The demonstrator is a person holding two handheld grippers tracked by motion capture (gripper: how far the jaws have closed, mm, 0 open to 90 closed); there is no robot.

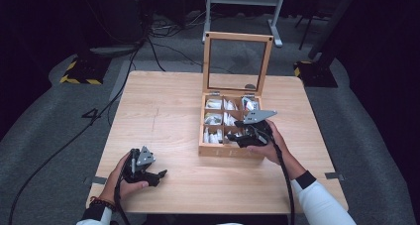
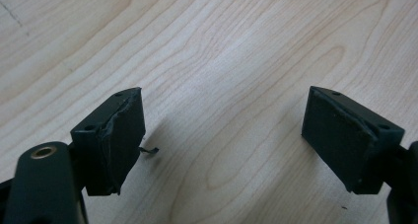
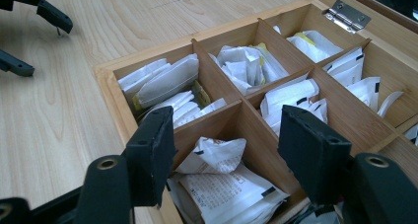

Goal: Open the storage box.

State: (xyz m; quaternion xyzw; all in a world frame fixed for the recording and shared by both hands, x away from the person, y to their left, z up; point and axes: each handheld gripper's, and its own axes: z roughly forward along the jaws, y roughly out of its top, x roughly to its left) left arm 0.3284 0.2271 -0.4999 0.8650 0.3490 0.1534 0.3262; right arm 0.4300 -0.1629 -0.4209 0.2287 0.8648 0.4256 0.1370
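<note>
Your right gripper [image 3: 226, 155] hangs over wooden box [image 1: 229, 150], above near compartment with white paper packets [image 3: 222, 184]. Jaws apart, packet pile between and below them, pads not pressing anything. Box sits on worktop [image 1: 163, 111], right of middle, glass lid [image 1: 236, 61] standing up. Every compartment holds packets. Your left gripper [image 2: 222, 135] rests low over bare worktop, well apart from box, jaws wide, nothing held.

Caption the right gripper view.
Right gripper, jaws apart and holding nothing, over a paper packet in an open wooden compartment box.
</note>
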